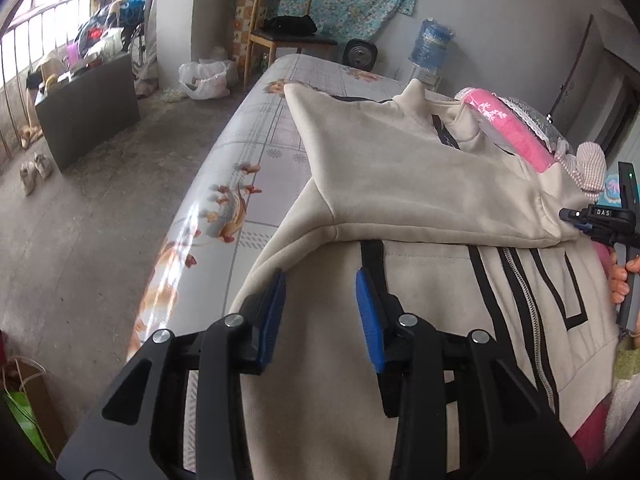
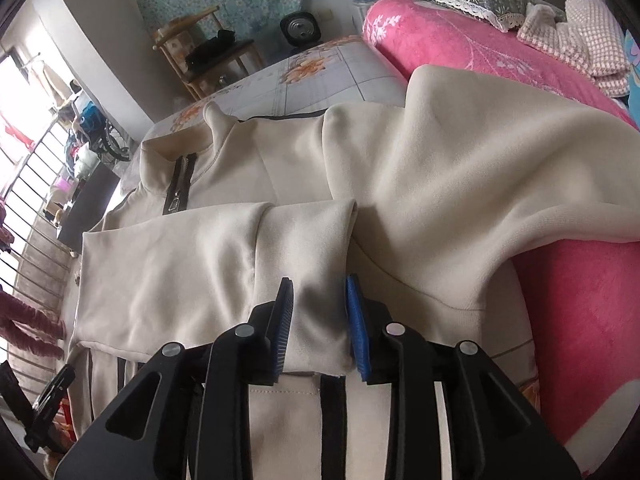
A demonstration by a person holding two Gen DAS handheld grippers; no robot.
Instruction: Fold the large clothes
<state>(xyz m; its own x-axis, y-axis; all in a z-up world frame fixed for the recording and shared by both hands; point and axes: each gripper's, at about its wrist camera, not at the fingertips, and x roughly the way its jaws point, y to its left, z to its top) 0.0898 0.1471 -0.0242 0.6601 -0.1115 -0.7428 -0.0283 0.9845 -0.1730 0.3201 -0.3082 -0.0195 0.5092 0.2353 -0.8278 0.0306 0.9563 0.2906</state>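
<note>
A beige zip jacket (image 1: 420, 168) with black stripes lies spread on the bed, one sleeve (image 1: 440, 216) folded across its chest. My left gripper (image 1: 321, 280) hovers open over the jacket's lower left body, and nothing is pinched between its blue pads. In the right wrist view the folded sleeve (image 2: 200, 264) runs across the jacket (image 2: 460, 168), and its cuff end lies between the parted pads of my right gripper (image 2: 319, 284), which is open. From the left wrist view the right gripper (image 1: 592, 220) shows at the sleeve's cuff end, held by a hand (image 1: 620, 276).
The bed has a glossy floral sheet (image 1: 248, 168) with its edge on the left and concrete floor beyond. A pink blanket (image 2: 580, 300) and pillows (image 2: 480, 0) crowd the jacket's right side. A wooden chair (image 1: 280, 28), a dark box (image 1: 88, 108) and a plastic bag (image 1: 204, 76) stand on the floor.
</note>
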